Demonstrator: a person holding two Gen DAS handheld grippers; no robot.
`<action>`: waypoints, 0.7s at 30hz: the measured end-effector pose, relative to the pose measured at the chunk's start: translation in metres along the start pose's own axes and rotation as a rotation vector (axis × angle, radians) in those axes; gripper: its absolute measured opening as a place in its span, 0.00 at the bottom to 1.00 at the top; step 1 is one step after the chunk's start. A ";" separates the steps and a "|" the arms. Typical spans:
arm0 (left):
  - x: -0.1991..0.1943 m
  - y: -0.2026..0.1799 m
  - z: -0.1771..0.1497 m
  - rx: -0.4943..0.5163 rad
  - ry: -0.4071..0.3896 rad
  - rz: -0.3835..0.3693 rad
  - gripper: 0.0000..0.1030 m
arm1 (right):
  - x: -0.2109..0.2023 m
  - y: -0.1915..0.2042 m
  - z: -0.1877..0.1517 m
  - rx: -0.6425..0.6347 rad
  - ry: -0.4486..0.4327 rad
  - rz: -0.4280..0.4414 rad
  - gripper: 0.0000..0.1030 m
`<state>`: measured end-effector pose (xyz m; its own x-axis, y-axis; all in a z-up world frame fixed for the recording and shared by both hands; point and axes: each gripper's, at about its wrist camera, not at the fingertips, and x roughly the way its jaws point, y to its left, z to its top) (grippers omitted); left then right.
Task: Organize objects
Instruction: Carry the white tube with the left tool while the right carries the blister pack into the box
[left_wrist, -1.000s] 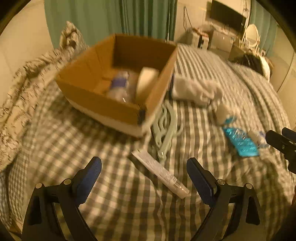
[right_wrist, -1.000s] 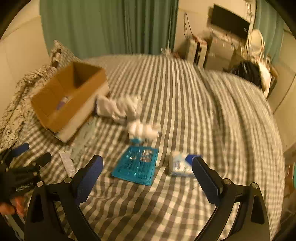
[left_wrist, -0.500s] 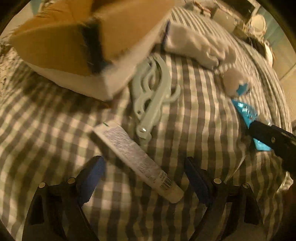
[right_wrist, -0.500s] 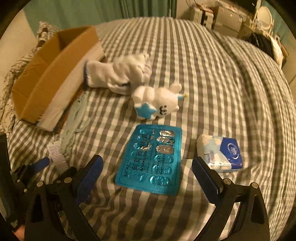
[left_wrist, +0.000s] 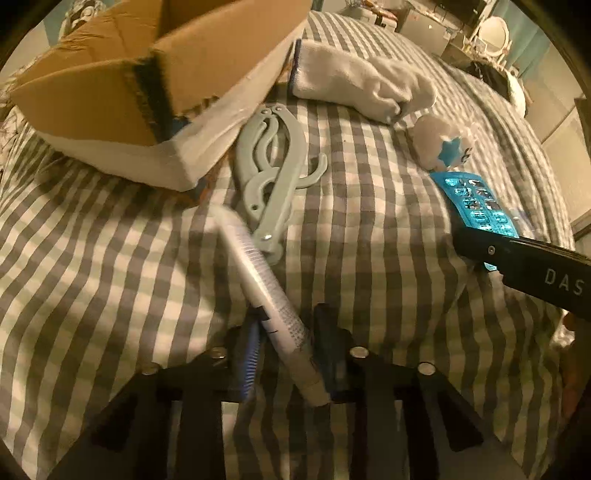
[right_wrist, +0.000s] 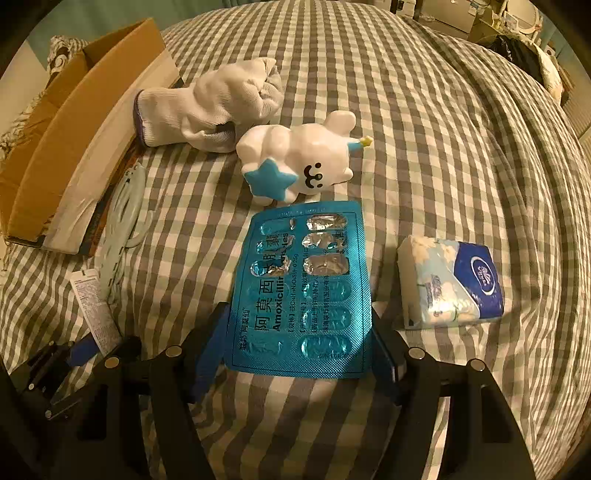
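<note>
Both grippers work on the checked bed. Our left gripper (left_wrist: 286, 350) pinches the white tube (left_wrist: 266, 280) near its cap; we should lift it clear of the touching hanger (left_wrist: 271, 173) toward the cardboard box (left_wrist: 147, 70). Our right gripper (right_wrist: 299, 354) straddles the blister pack (right_wrist: 301, 291), its grip unclear. Sock (right_wrist: 210, 107), toy (right_wrist: 295, 162) and tissue pack (right_wrist: 450, 280) lie nearby.

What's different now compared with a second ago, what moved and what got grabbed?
Both grippers dropped toward the bed. The left gripper has closed on the white tube, which lay untouched between open fingers before. The right gripper has narrowed around the blue pill blister pack, its fingers now at the pack's edges. The cardboard box, hanger, sock, white toy and tissue pack stayed put.
</note>
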<state>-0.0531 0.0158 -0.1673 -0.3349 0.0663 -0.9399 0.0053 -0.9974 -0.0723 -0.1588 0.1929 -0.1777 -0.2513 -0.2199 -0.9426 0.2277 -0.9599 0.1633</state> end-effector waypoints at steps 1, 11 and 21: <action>-0.005 0.002 -0.002 -0.001 -0.005 -0.009 0.21 | -0.005 0.000 -0.003 -0.003 -0.015 0.002 0.66; -0.067 0.007 -0.024 0.078 -0.105 -0.047 0.17 | -0.074 0.021 -0.039 -0.055 -0.184 0.055 0.66; -0.129 0.011 0.014 0.105 -0.258 -0.047 0.17 | -0.142 0.055 -0.043 -0.164 -0.355 0.081 0.66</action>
<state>-0.0232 -0.0044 -0.0417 -0.5610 0.1160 -0.8196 -0.1088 -0.9919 -0.0660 -0.0703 0.1788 -0.0472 -0.5295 -0.3679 -0.7644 0.4005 -0.9027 0.1571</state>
